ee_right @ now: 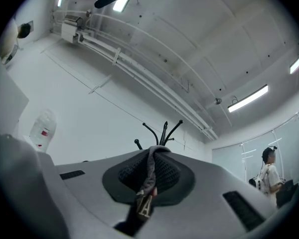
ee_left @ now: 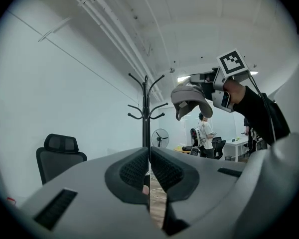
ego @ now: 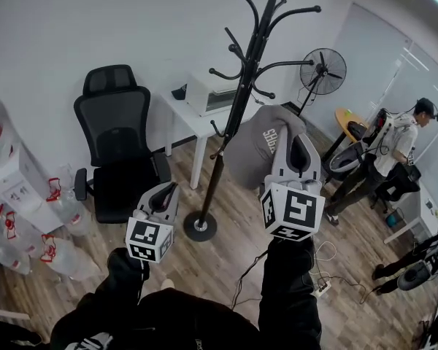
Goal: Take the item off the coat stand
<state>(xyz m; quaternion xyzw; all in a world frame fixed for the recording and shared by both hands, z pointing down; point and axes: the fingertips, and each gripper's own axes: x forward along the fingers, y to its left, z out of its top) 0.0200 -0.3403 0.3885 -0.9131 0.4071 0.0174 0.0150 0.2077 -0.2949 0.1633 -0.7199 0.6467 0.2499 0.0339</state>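
Note:
The black coat stand (ego: 242, 86) rises from a round base on the wood floor, its hooks bare. A grey cap (ego: 259, 148) with white lettering hangs just right of the pole, clear of the hooks. My right gripper (ego: 298, 143) is shut on the cap, and in the right gripper view a fold of cap fabric (ee_right: 148, 176) is pinched between the pads (ee_right: 162, 171), with the stand's top (ee_right: 163, 132) beyond. My left gripper (ego: 160, 199) hovers lower left of the stand with its jaws together and nothing in them. The left gripper view shows the cap (ee_left: 189, 99) held up to the right of the stand (ee_left: 146, 113).
A black office chair (ego: 117, 144) stands left of the stand. Behind it is a white table (ego: 193, 122) with a white box on it. A floor fan (ego: 323, 71) and a person (ego: 394, 148) are at the right. Water bottles (ego: 29, 239) crowd the left, and cables (ego: 321, 286) lie on the floor.

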